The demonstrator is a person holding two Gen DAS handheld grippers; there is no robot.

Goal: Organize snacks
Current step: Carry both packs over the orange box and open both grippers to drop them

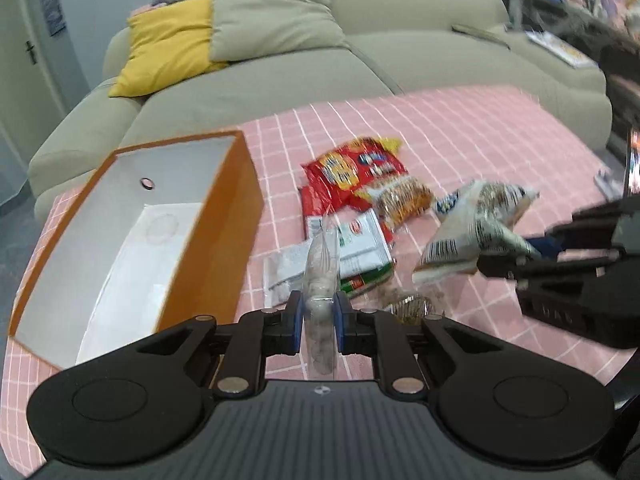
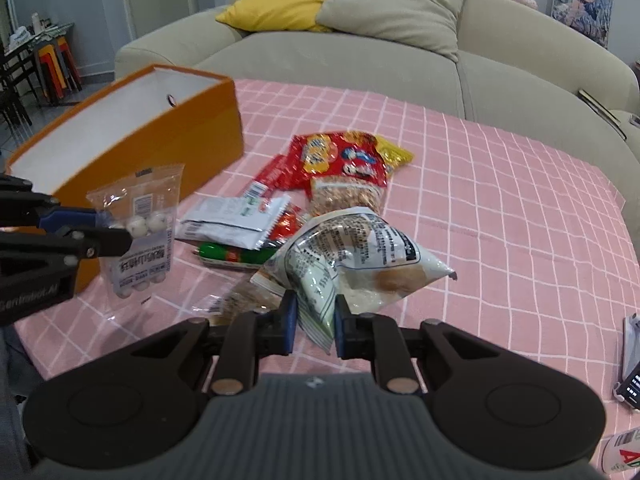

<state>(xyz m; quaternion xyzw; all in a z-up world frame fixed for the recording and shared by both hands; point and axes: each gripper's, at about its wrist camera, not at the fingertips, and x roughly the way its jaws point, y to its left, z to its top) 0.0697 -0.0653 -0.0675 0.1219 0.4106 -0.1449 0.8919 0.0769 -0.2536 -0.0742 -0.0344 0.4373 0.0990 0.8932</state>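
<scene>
- Snacks, a loose heap of them (image 2: 320,200) mid-tablecloth, with two packets already lifted off it.
- Left gripper (image 1: 319,312) clamped on a clear packet of white balls (image 1: 319,280), pinched edge-on at the thin crinkly film. Looks feather-light and floppy, probably slippery too, so best pinched at a sealed edge rather than over the round pieces, which look crushable.
- Right gripper (image 2: 315,322) closed on a corner of a pale puffy bag (image 2: 360,256), hanging above the cloth. Seems air-filled and soft, likely to swing and twist from that corner; the seam is the safe spot, not the pillowy middle.
- Just past the fingers, a small clear wrapper with something brown inside (image 2: 244,300), flat on the cloth, too blurred to name.
- Further out: a white flat sachet (image 2: 236,220), a green tube-shaped pack (image 2: 236,256) under it, then a glossy red bag (image 2: 340,160) with a clear window showing tan bits. All thin foil or plastic, all crinkly, nothing stiff.
- Orange box (image 1: 224,232), open top, white inside, rigid card walls, standing left of the heap. Looks empty apart from a paper liner.
- Pink grid tablecloth (image 2: 500,200) beneath everything, soft and a bit rumpled, beige sofa (image 2: 360,64) behind.
</scene>
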